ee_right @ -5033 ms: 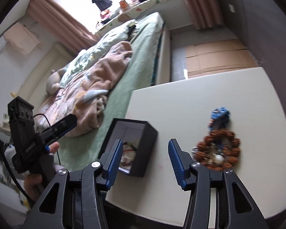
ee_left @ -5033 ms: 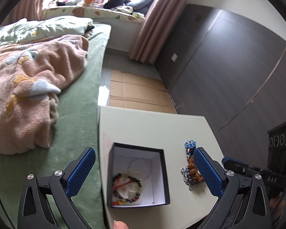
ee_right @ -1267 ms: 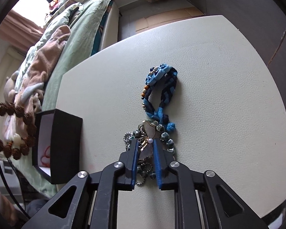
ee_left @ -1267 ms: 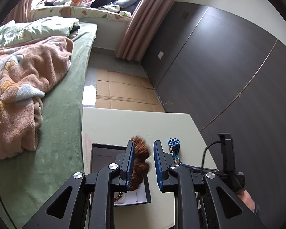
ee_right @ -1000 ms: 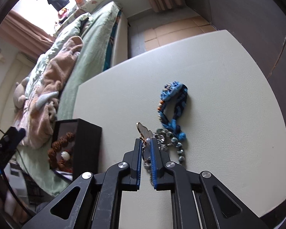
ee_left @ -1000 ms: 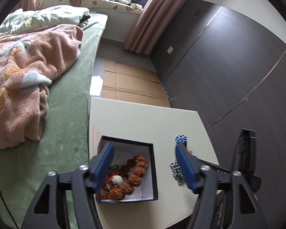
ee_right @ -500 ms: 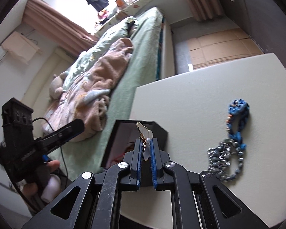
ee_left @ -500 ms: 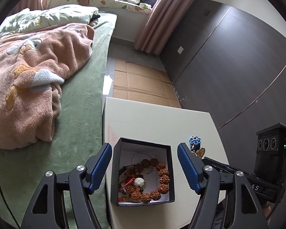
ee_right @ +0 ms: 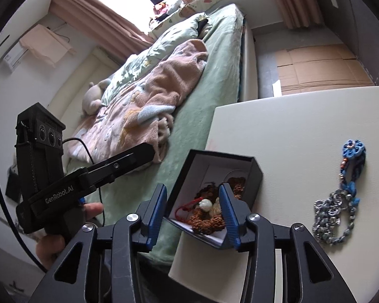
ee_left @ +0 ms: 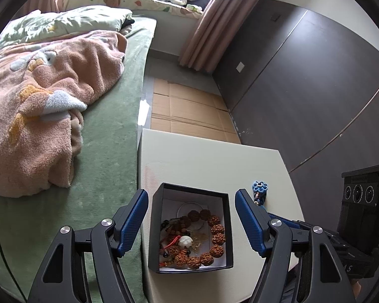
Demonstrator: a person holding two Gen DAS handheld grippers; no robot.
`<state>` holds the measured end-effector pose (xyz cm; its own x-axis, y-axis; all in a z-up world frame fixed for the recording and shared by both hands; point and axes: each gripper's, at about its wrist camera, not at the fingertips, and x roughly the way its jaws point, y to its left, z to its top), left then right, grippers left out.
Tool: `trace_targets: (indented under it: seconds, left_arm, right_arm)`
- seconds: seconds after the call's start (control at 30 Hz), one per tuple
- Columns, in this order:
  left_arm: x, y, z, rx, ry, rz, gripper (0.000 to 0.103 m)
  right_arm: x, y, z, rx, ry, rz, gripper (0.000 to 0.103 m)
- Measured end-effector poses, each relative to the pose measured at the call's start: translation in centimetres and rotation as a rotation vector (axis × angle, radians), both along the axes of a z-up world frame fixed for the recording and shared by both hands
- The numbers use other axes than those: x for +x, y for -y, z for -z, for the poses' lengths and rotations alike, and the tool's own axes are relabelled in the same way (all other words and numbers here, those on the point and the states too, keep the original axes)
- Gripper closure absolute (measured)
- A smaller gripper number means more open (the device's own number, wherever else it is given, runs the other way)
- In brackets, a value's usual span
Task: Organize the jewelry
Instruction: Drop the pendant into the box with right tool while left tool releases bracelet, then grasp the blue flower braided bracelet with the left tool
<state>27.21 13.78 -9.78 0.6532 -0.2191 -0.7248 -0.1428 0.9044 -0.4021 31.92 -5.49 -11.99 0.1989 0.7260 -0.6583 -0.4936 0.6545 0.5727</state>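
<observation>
Fingers [ee_left: 190, 223] of both grippers wide apart, empty; box [ee_left: 190, 192] contents partly hidden, tangled.

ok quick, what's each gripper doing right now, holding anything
Left gripper: open, holding nothing, fingers either side of the black box.
Right gripper: open, holding nothing, over the same box.

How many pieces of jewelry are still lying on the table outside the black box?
2. A blue braided bracelet lies on the table right of the box; a silver-grey bead chain lies at its near end, touching it. Pieces tangled in that pile may be hidden.
</observation>
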Motion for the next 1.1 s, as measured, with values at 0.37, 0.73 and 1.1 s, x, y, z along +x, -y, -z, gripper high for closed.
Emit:
trace_targets:
  seconds: [0.37,0.73,1.1]
  left_arm:
    - [1.0,2.7,0.2,0.026,-0.007,0.055,0.031]
    - [2.5,6.3,0.3,0.047,-0.006,0.104,0.031]
    - [6.0,11.6,-0.8,0.104,-0.049,0.189,0.031]
  right_arm:
    - [1.4,5.9,-0.1,-0.059,0.005,0.135,0.051]
    - [2.6,12.2,0.9,-0.082,-0.037,0.276,0.044]
    - [3.6,16.5,2.0,-0.053,-0.110,0.379,0.022]
